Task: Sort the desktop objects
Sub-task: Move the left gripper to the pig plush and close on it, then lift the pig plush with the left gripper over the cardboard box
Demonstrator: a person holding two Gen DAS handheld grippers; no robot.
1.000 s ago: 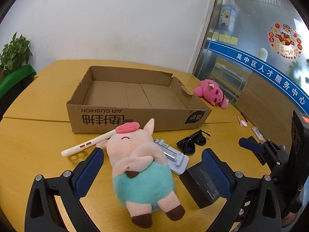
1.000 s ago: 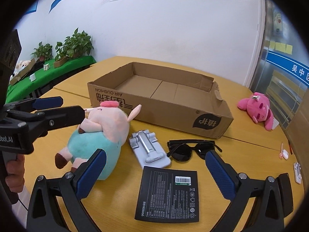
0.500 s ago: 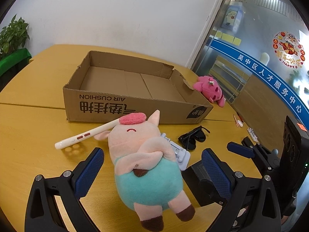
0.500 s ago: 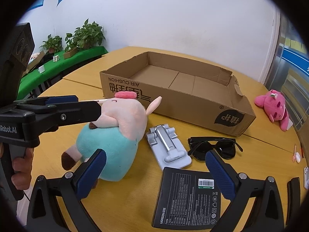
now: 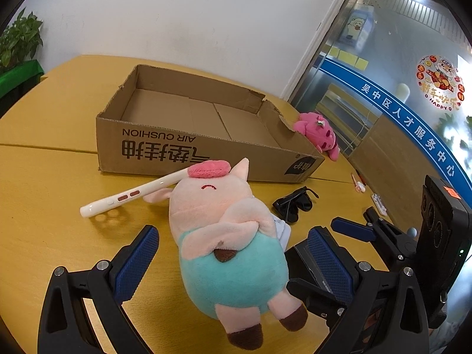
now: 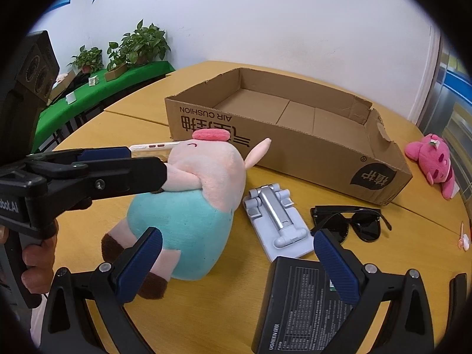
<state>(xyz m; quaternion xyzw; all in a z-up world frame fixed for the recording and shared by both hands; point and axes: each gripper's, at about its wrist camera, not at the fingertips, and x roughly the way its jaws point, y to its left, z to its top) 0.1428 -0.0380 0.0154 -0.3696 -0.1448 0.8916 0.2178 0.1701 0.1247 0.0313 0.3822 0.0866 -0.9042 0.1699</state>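
A plush pig (image 5: 224,236) with a teal belly lies on the yellow table (image 5: 44,183), head toward the cardboard box (image 5: 177,150). My left gripper (image 5: 233,262) is open, its blue pads on either side of the pig's body. From the right wrist view the left gripper (image 6: 144,162) reaches in at the pig (image 6: 191,203) near its arms. My right gripper (image 6: 236,265) is open and holds nothing, low over the table between the pig's feet and a black packet (image 6: 301,303). The box (image 6: 265,135) is empty.
A white phone case (image 5: 129,197) leans by the pig's head. A grey phone stand (image 6: 277,221) and black sunglasses (image 6: 351,224) lie in front of the box. A pink plush (image 6: 433,159) sits at the box's right end. Small items (image 6: 464,236) lie at the far right.
Both grippers have moved forward and closer to the pig, which now fills more of each view. The left fingers now straddle its body. The jaw gaps look unchanged.
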